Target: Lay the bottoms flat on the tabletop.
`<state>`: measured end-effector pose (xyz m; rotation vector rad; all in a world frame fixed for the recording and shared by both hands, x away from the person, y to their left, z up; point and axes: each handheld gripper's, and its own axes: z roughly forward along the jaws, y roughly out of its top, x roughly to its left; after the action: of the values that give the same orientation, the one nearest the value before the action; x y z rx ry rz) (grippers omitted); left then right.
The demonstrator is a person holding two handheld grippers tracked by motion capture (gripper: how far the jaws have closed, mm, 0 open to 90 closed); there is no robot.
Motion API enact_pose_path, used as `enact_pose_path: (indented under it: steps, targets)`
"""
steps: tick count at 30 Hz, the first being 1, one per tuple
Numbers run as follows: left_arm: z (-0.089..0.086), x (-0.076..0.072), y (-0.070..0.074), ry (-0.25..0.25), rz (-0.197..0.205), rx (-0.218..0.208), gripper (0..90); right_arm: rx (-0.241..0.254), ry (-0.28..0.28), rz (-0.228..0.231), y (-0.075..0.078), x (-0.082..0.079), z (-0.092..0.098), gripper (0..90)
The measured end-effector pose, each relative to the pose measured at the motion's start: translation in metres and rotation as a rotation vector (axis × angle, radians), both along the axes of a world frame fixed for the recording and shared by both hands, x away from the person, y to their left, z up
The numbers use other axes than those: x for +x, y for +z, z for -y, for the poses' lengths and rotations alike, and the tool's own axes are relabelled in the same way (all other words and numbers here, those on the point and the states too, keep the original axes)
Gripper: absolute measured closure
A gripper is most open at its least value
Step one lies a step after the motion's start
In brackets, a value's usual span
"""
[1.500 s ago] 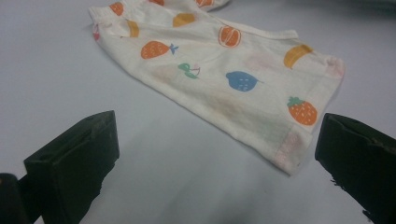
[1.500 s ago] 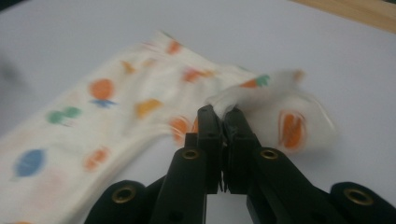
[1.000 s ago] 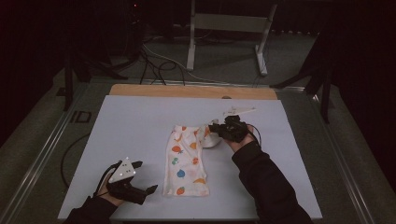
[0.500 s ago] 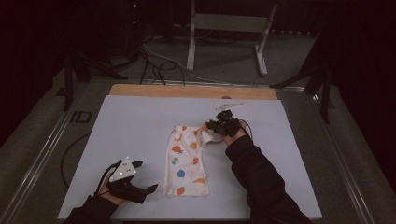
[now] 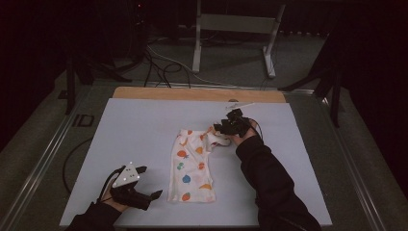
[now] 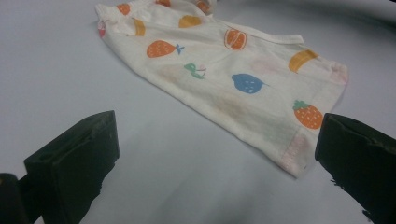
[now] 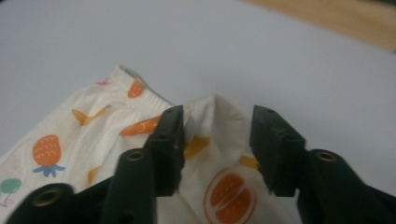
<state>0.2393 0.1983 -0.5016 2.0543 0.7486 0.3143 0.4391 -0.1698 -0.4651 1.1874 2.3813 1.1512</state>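
A small cream garment [image 5: 192,166] printed with fruit lies flat in the middle of the white table top [image 5: 139,125]. Its upper right corner is bunched up in a fold. My right gripper [image 5: 222,130] is at that corner. Its jaws have just been opening, and in the right gripper view the raised fold of the garment [image 7: 219,140] stands between them, my right gripper [image 7: 218,112] open around it. My left gripper [image 5: 149,196] rests near the table's front left, open wide. In the left gripper view the garment [image 6: 233,60] lies ahead of my left gripper [image 6: 217,123], its hem near the right jaw.
A wooden strip [image 5: 192,94] runs along the far edge of the table. Behind it stand a metal frame [image 5: 231,24] and loose cables [image 5: 163,62] on the floor. Metal rails border the table left and right.
My right gripper has shifted a little to the left over the garment's top right corner and its jaws have come apart off the cloth. The left gripper has stayed put.
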Motion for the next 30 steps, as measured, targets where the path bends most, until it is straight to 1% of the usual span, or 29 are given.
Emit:
enact_pose_path:
  steps: [1,2,4,5,6,7,8,9,10,12,13,14,15,16,17,18,19,20,21,22,24,25,27,29,30]
  targets:
    - [0.0,0.0,0.0,0.0,0.0,0.0,0.8,0.0,0.0,0.0,0.0,0.0,0.0,53.8]
    - [0.0,0.0,0.001,0.004,-0.001,-0.006,0.8,0.003,0.003,0.027,0.007,-0.007,0.005,52.4]
    - [0.0,0.0,0.001,0.005,0.002,-0.005,0.8,0.0,0.005,0.045,0.011,-0.015,0.012,51.2]
    - [0.0,0.0,0.001,0.004,0.001,-0.005,0.8,0.005,0.001,0.05,0.012,-0.018,0.015,50.4]
    - [0.0,0.0,0.001,0.006,0.002,-0.004,0.8,-0.001,-0.002,0.057,0.013,-0.022,0.02,51.0]
    - [0.0,0.0,0.001,0.006,0.002,-0.004,0.8,-0.001,-0.002,0.057,0.013,-0.022,0.02,51.0]
    - [0.001,0.0,0.001,0.007,0.001,-0.006,0.8,-0.011,-0.002,0.058,0.011,-0.03,0.029,51.7]
    - [0.001,0.0,0.001,0.007,0.001,-0.006,0.8,-0.011,-0.002,0.058,0.011,-0.03,0.029,51.7]
    - [0.001,0.0,0.0,0.003,-0.001,-0.003,0.8,-0.013,-0.006,0.053,0.007,-0.034,0.036,54.9]
    - [0.002,0.001,0.0,0.004,-0.003,-0.003,0.8,-0.018,0.002,0.032,0.002,-0.036,0.04,55.8]
    - [0.002,0.001,0.0,0.003,-0.003,-0.006,0.8,-0.014,0.005,0.012,-0.002,-0.036,0.042,57.0]
    - [0.003,0.001,0.0,0.002,-0.004,-0.006,0.8,0.004,0.014,-0.016,-0.008,-0.036,0.043,57.2]
    - [0.003,0.001,0.0,0.0,-0.003,-0.003,0.8,0.007,0.014,-0.031,-0.012,-0.037,0.043,57.3]
    - [0.003,0.001,0.001,-0.001,-0.001,-0.002,0.8,0.0,0.027,-0.042,-0.016,-0.037,0.042,57.3]
    - [0.003,0.001,0.001,0.0,-0.001,-0.003,0.8,-0.007,0.046,-0.064,-0.022,-0.037,0.04,57.2]
    - [0.003,0.001,0.0,0.001,-0.001,-0.004,0.8,-0.002,0.048,-0.079,-0.026,-0.038,0.038,57.4]
    - [0.002,0.001,0.0,0.0,-0.005,-0.003,0.8,-0.007,0.061,-0.094,-0.03,-0.039,0.036,57.5]
    - [0.002,0.001,0.0,-0.001,-0.006,-0.002,0.8,-0.029,0.073,-0.109,-0.035,-0.039,0.034,58.8]
    - [0.002,0.001,0.0,0.001,-0.006,0.001,0.8,-0.037,0.08,-0.112,-0.038,-0.04,0.033,64.3]
    - [0.001,0.001,0.0,0.003,-0.004,-0.002,0.8,-0.044,0.09,-0.13,-0.041,-0.041,0.031,68.6]
    - [0.001,0.001,0.0,0.005,-0.004,-0.003,0.8,-0.064,0.103,-0.136,-0.042,-0.043,0.029,83.1]
    - [0.001,0.0,0.0,0.001,-0.004,-0.003,0.8,-0.073,0.106,-0.137,-0.041,-0.044,0.028,87.0]
    - [0.0,0.0,0.001,0.004,-0.002,-0.005,0.8,-0.072,0.125,-0.137,-0.035,-0.047,0.028,88.6]
    - [0.0,0.0,0.001,0.007,-0.001,-0.007,0.8,-0.06,0.133,-0.133,-0.027,-0.052,0.028,89.0]
    - [0.0,0.0,0.001,0.006,-0.002,-0.007,0.8,-0.055,0.147,-0.123,-0.023,-0.055,0.028,89.1]
